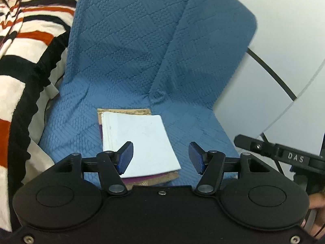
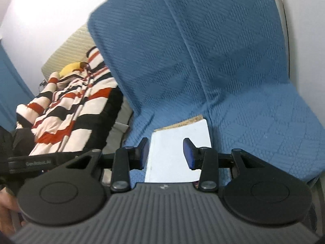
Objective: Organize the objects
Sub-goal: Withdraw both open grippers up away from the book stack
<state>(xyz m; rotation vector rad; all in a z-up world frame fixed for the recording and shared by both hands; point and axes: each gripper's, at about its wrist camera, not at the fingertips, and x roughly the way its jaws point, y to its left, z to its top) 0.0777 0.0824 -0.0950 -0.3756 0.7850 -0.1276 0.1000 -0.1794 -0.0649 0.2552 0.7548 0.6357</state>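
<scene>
Both the left tool (image 1: 160, 156) and the right tool (image 2: 165, 154) hang released and empty above a stack of booklets (image 1: 140, 140) lying flat on the blue quilted chair cover (image 1: 126, 46), beside a striped blanket (image 1: 26, 40).

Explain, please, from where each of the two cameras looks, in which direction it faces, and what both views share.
Left wrist: sits on the left gripper, facing down at the white booklet stacked on the blue cover; open jaws show, the right gripper alongside.
Right wrist: sits on the right gripper, facing the same booklet; open jaws show.
Shared: booklet, blue cover, striped blanket.
</scene>
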